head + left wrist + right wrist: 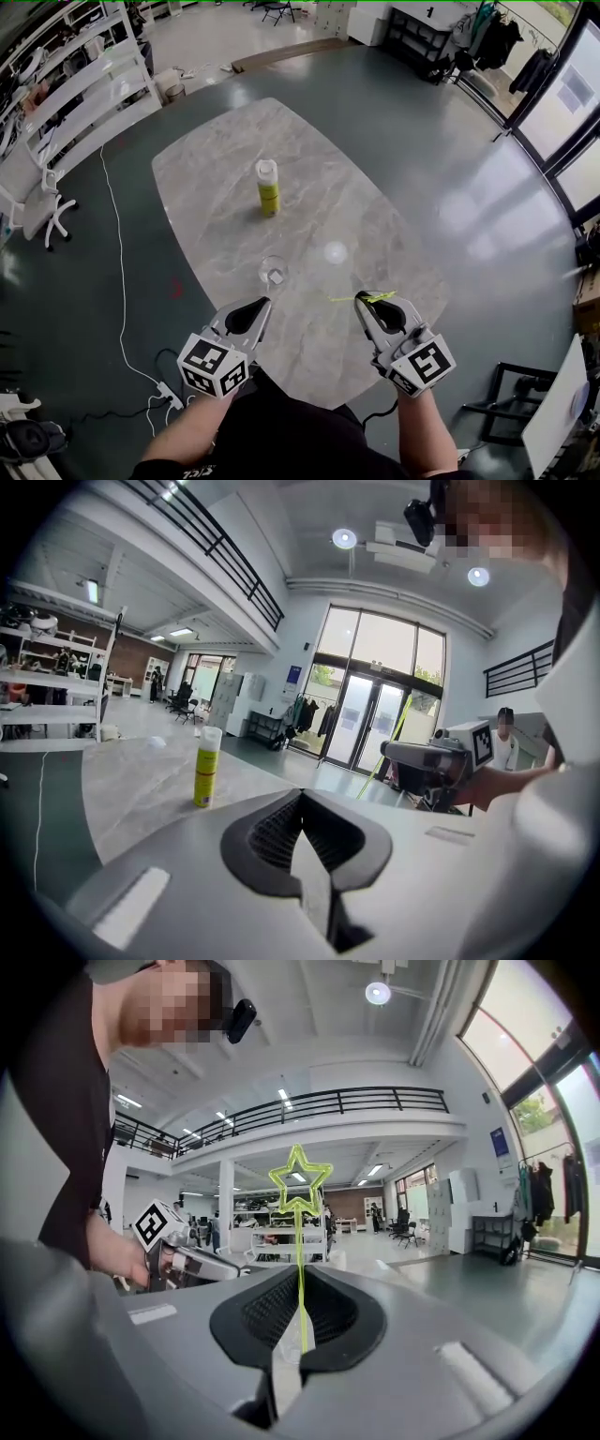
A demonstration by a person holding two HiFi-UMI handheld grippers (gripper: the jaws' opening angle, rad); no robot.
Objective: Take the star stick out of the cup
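Grips the star stick (300, 1177) in the right tongs (367, 302), well outside the glass cup (273, 272) on the bench (309, 169). Holds the left tongs (258, 309) shut, empty. Looks like extraction achieved; calls next for a steady pinch and somewhere to lay it.

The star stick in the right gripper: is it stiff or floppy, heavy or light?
The star stick looks very thin, so probably light and somewhat bendy, though it stands straight above the right gripper now. Its smooth translucent shaft may be slippery, so it could swivel in the pinch.
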